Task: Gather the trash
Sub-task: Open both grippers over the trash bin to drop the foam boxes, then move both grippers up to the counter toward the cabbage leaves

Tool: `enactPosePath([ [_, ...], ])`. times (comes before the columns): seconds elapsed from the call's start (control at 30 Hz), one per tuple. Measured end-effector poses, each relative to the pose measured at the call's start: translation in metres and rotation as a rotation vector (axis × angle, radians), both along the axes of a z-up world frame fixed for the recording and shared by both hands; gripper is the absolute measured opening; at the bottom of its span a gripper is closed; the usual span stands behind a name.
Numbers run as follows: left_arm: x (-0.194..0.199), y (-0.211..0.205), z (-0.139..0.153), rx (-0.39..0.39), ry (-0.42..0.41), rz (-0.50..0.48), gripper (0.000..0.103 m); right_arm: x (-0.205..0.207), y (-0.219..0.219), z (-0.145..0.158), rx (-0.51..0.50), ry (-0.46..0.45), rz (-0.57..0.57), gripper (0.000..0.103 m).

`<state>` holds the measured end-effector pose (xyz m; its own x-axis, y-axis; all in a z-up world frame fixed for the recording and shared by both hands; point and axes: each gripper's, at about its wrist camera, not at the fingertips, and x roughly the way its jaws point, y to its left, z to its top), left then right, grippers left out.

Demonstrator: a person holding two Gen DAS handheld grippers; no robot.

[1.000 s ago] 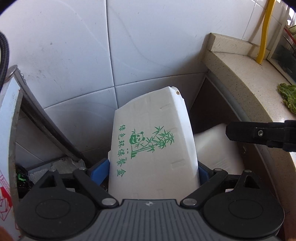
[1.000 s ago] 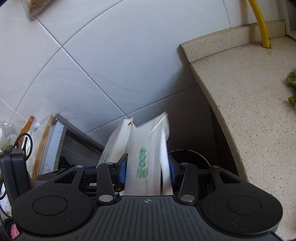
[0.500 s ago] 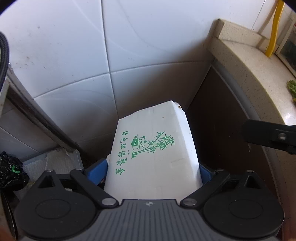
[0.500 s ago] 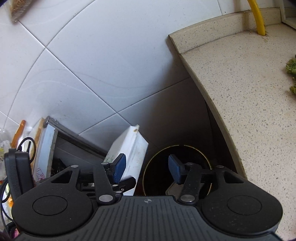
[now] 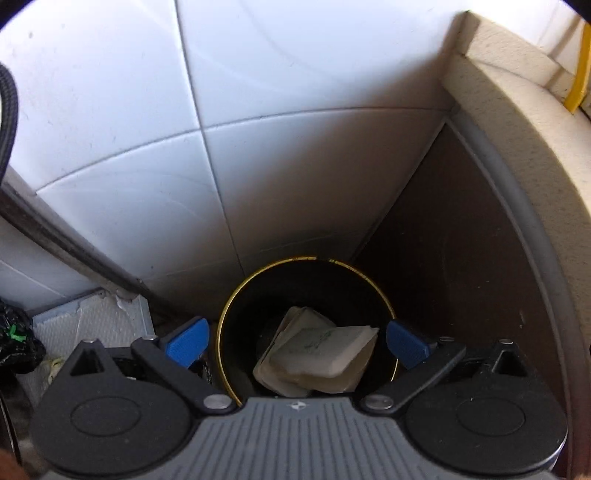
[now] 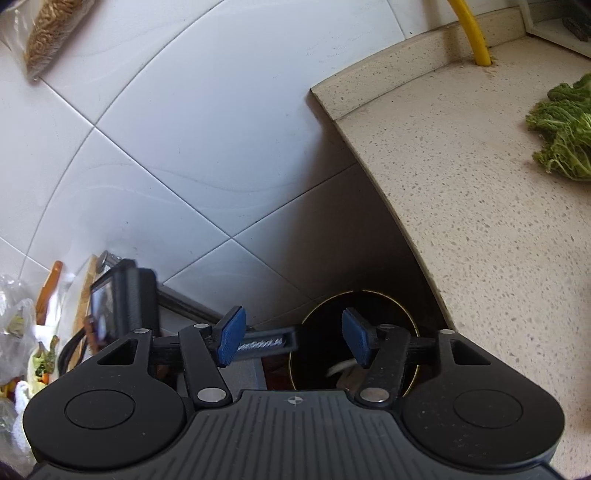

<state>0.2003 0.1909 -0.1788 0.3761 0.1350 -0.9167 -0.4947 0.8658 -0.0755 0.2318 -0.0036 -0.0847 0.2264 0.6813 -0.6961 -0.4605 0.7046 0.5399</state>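
Note:
A black bin with a gold rim (image 5: 236,299) stands on the floor in the corner between the tiled wall and the counter's dark side. White takeaway boxes (image 5: 321,349) lie inside it. My left gripper (image 5: 295,343) is open and empty, right above the bin's mouth. The bin (image 6: 325,306) also shows in the right wrist view, with a bit of white trash (image 6: 341,367) inside. My right gripper (image 6: 293,339) is open and empty, higher up and a little left of the bin.
The speckled beige counter (image 6: 480,184) curves along the right, with green leafy vegetables (image 6: 565,144) and a yellow pipe (image 6: 472,33) on it. White tiled wall (image 5: 258,129) stands behind. A black bag (image 5: 14,339) and plastic bags (image 6: 18,332) sit at the left.
Both grippers opened. The right one dropped its white box first, then the left one dropped the panda-print box; both lie in the bin. The left gripper moved over the bin.

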Motion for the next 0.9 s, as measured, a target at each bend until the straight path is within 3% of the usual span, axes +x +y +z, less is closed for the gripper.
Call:
enactPosePath([
  [0.2, -0.007, 0.001, 0.023, -0.009, -0.051, -0.009, 0.101, -0.008, -0.014, 0.016, 0.034, -0.037, -0.012, 0.068],
  [0.4, -0.011, -0.010, 0.060, 0.059, -0.137, -0.069, 0.101, -0.020, -0.034, 0.043, 0.063, -0.118, -0.036, 0.074],
  [0.63, -0.010, -0.028, 0.096, 0.071, -0.196, -0.152, 0.101, -0.039, -0.070, 0.071, 0.103, -0.224, -0.128, 0.090],
  [0.77, -0.014, -0.038, 0.110, 0.036, -0.250, -0.186, 0.101, -0.056, -0.095, 0.079, 0.103, -0.310, -0.222, 0.094],
  [0.9, -0.022, -0.064, 0.130, 0.086, -0.317, -0.219, 0.101, -0.087, -0.112, 0.087, 0.040, -0.458, -0.325, 0.103],
])
